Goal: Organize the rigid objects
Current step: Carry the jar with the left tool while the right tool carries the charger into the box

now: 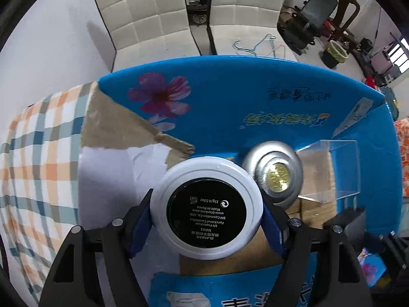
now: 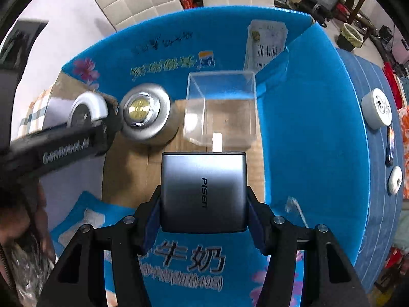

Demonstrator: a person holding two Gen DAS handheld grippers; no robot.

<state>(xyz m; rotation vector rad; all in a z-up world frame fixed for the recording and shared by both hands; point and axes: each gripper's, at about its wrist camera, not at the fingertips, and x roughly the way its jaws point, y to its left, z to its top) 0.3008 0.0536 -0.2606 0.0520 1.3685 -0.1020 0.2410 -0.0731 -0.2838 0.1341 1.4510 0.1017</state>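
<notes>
Two grips: left gripper point(image 1: 207, 220) pinching BLANKME compact point(image 1: 206, 207), right gripper point(image 2: 203, 208) pinching PISEN charger point(image 2: 203, 192).

Blue flowered box point(image 2: 306, 102), white black-labelled compact point(image 1: 206, 212), grey charger point(image 2: 203, 192), orange-blue checked cloth point(image 1: 38, 174).

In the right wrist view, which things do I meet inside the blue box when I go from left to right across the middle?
White round compact held in the left gripper → round silver container with a gold centre → clear plastic box → white round puck on the blue box's flap.
</notes>
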